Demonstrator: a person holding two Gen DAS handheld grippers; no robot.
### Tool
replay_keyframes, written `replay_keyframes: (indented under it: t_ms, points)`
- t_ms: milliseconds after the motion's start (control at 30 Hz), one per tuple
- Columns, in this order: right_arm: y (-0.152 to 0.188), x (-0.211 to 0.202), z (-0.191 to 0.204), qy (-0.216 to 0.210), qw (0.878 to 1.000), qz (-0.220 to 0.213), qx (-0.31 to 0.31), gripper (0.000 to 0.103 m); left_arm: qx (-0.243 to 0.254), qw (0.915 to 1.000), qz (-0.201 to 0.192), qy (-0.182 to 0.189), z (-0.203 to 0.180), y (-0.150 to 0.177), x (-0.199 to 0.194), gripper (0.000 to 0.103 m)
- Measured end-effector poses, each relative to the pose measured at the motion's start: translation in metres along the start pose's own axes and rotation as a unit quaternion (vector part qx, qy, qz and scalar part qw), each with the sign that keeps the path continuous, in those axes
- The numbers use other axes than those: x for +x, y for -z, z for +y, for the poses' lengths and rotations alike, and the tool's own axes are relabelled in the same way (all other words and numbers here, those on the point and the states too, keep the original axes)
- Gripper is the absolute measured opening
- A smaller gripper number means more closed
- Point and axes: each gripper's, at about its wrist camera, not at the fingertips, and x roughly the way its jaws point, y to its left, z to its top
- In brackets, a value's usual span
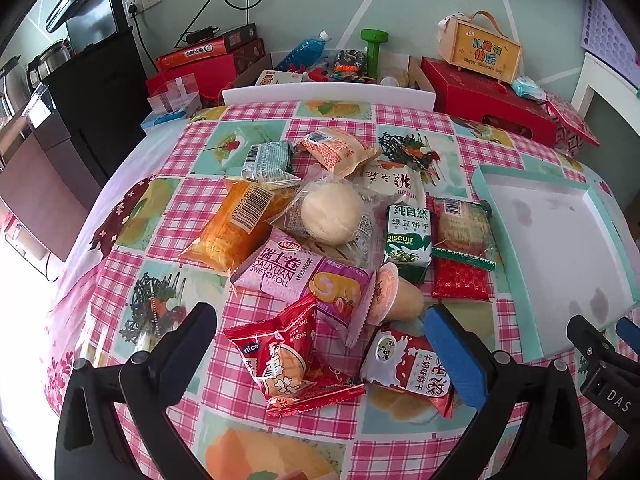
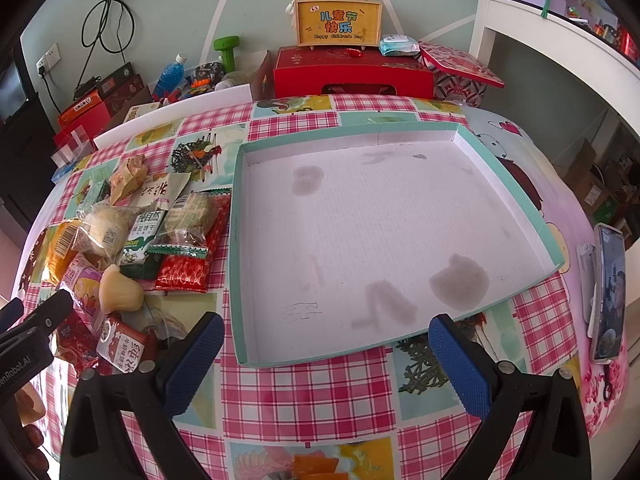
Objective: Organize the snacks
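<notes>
A heap of wrapped snacks lies on the checked tablecloth: a pink Swiss roll pack (image 1: pixel 304 276), an orange cake pack (image 1: pixel 232 224), a pale bun in clear wrap (image 1: pixel 332 212), a green biscuit pack (image 1: pixel 408 240) and a red peanut pack (image 1: pixel 288 356). My left gripper (image 1: pixel 320 328) hovers open over the red peanut pack, holding nothing. To the right sits a shallow teal-rimmed white box (image 2: pixel 400 240), stained inside and holding no snacks. My right gripper (image 2: pixel 326 336) stands open just before the box's near edge. The heap shows at the left in the right wrist view, with a jelly cup (image 2: pixel 120 292).
Red gift boxes (image 2: pixel 352 72) and a yellow carry case (image 2: pixel 338 20) stand past the table's far edge. A cardboard box with a blue bottle (image 1: pixel 304 48) and a green dumbbell (image 1: pixel 374 48) sits behind. A phone on a stand (image 2: pixel 608 292) is at the right table edge.
</notes>
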Motion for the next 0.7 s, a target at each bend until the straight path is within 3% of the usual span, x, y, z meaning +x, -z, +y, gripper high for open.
replay_keyframes:
  t_ms: [700]
  points:
    - [-0.0007, 0.0000, 0.0003, 0.000, 1.000, 0.001, 0.000, 0.103, 0.009, 0.9999, -0.013, -0.003, -0.0022, 0.0005, -0.0023, 0.103]
